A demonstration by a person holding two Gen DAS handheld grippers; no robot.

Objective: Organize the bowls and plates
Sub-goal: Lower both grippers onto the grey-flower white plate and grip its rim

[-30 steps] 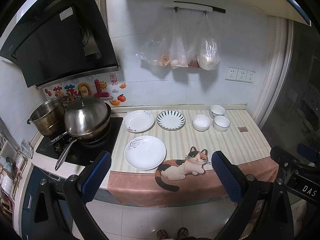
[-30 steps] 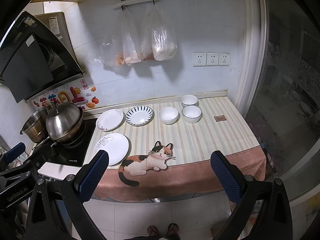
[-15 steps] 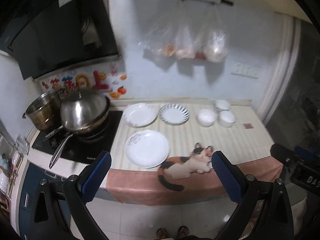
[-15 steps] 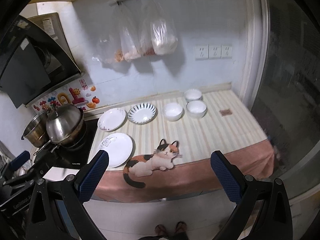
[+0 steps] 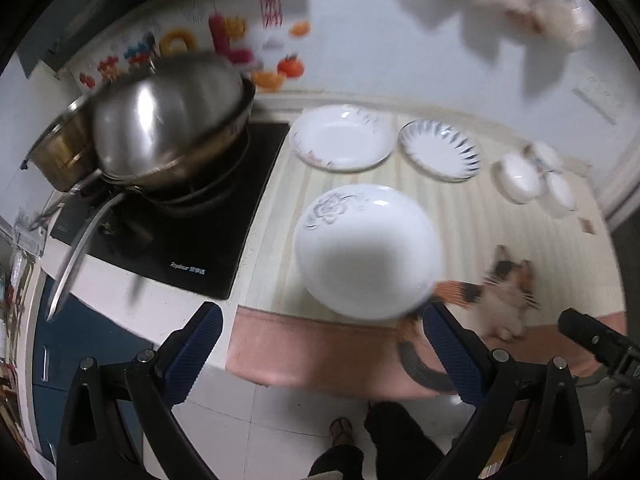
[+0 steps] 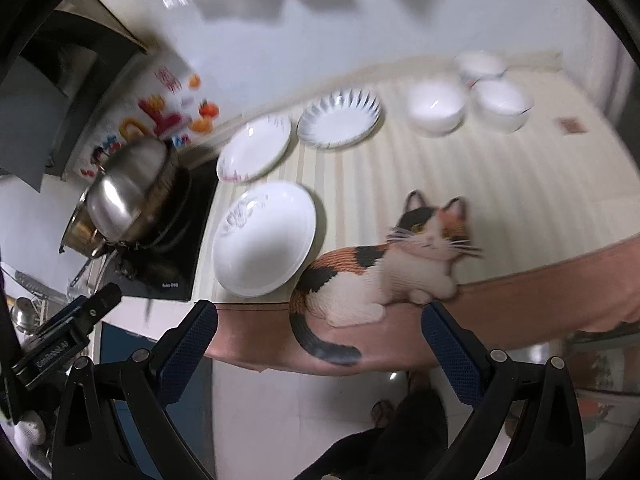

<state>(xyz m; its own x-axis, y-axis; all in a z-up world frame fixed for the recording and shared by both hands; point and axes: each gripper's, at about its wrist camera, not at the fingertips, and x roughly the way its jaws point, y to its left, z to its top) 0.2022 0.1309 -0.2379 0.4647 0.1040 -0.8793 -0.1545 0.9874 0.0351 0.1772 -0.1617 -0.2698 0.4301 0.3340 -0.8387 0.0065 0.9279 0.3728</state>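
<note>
Left gripper (image 5: 320, 344): black frame, blue textured pads, jaws spread wide, nothing between them; it hovers off the counter edge, aimed at the nearest plate.
Right gripper (image 6: 318, 334): same build, jaws likewise spread wide and empty; it hangs over the pink hem of the cloth, in front of the printed cat.
Counter cloth (image 6: 520, 200): cream striped fabric with a pink border and a calico cat print; all the tableware sits on it.
Nearest plate: large white round plate with a grey floral sprig (image 5: 366, 252), lying flat near the front edge, just beside the black induction hob (image 5: 192, 240).
Second row, left: white round plate with small red and grey rim marks (image 5: 342, 136), flat, apart from its neighbours.
Second row, right: white plate with dark blue radiating rim strokes (image 5: 438, 154), flat, just beside the former.
Far right: three small white ceramic bowls (image 6: 436, 106), upright, clustered close together, not nested.
Progress: judged as not begun. No plate is stacked, no bowl nested, nothing gripped.
Remaining: apparently the whole job, three plates and three bowls.
Image note: both views are motion-blurred; fine rim detail is uncertain.
</note>
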